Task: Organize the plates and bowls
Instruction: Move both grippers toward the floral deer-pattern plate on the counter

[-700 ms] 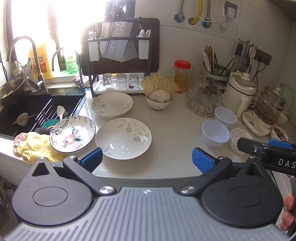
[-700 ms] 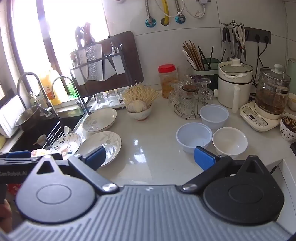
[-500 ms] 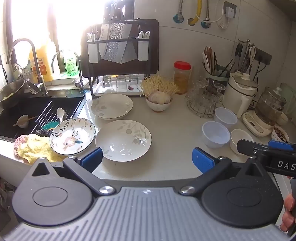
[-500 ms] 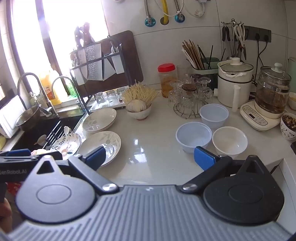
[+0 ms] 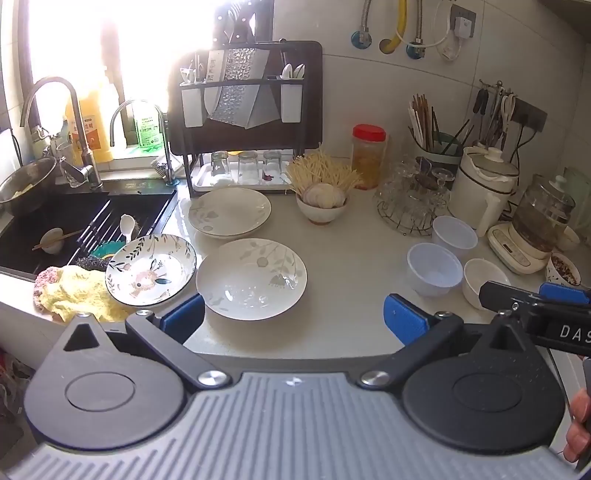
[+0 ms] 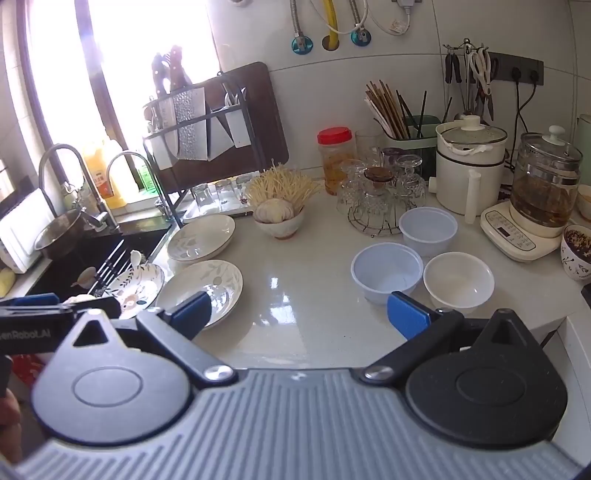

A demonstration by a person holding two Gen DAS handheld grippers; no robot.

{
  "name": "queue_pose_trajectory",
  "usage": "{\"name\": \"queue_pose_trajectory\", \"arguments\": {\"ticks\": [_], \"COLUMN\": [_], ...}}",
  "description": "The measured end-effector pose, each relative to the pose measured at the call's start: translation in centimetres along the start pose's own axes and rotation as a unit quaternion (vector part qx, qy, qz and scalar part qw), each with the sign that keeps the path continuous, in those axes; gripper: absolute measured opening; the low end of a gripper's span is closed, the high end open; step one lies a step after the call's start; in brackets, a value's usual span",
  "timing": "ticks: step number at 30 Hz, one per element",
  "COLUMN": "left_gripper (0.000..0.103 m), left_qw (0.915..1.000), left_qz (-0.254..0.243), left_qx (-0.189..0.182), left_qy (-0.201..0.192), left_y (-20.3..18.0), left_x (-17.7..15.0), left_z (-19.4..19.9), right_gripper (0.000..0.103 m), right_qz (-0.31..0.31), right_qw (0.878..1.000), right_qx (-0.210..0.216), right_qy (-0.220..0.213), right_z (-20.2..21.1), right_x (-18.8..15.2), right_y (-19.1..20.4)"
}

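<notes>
White tiled wall [image 5: 369, 92] behind pale glossy counter [image 5: 347, 295]. Window [image 5: 110, 55] at left, strong daylight blowing out view. Black sink [image 5: 44, 229] below window, two curved taps [image 5: 48, 110] beside it. Dark rack [image 5: 243, 122] at counter back. Hoses [image 5: 391, 33] and socket on wall above. Power strip [image 6: 517, 74] on right wall, utensils hanging just beside it.

The right gripper [image 5: 535, 306] runs off the picture's right edge. Beside the kettle [image 6: 546, 184], a patterned bowl [image 6: 576, 254] is cut by that edge; its contents are unclear.
</notes>
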State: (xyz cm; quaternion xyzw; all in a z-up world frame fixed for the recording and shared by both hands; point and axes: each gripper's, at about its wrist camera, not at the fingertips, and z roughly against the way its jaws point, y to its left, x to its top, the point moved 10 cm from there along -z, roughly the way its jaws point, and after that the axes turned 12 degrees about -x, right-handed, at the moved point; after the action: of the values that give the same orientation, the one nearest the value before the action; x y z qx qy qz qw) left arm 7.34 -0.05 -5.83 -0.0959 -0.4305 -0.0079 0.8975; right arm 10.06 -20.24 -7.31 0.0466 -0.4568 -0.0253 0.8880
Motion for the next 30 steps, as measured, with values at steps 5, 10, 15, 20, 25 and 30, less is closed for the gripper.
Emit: {"name": "queue_pose_trajectory", "arguments": {"ticks": [5, 10, 15, 20, 25, 30], "left_gripper": [0.103, 0.103, 0.103, 0.103, 0.103, 0.103], "left_qw": [1.0000, 0.9999, 0.9998, 0.9998, 0.9997, 0.9997], "left_qz": [0.001, 0.004, 0.004, 0.001, -0.007, -0.003], "left_qx": [0.001, -0.003, -0.008, -0.008, -0.007, -0.014], "left_qy": [0.007, 0.013, 0.015, 0.016, 0.022, 0.021], "left_y": [-0.2, -0.6, -0.7, -0.9, -1.0, -1.4], "left_x": [-0.7, -1.1, -1.1, -1.4, -2.0, -2.3], "left_z": [0.0, -0.3, -0.7, -0.7, -0.5, -0.2], "right_gripper": [0.103, 0.103, 0.103, 0.103, 0.103, 0.103], "right_qz": [-0.011, -0.004, -0.002, -0.002, 0.009, 0.020], "right_qw": [1.000, 1.000, 1.000, 1.000, 0.999, 0.999], "right_qx": [0.012, 0.011, 0.012, 0.015, 0.026, 0.036], "right_qy": [0.009, 0.009, 0.013, 0.019, 0.028, 0.026], "right_z": [-0.1, 0.2, 0.3, 0.3, 0.4, 0.7], "right_x": [-0.6, -0.7, -1.0, -1.2, -1.4, -1.3], "right_y": [-0.2, -0.5, -0.7, -0.6, 0.1, 0.5]}}
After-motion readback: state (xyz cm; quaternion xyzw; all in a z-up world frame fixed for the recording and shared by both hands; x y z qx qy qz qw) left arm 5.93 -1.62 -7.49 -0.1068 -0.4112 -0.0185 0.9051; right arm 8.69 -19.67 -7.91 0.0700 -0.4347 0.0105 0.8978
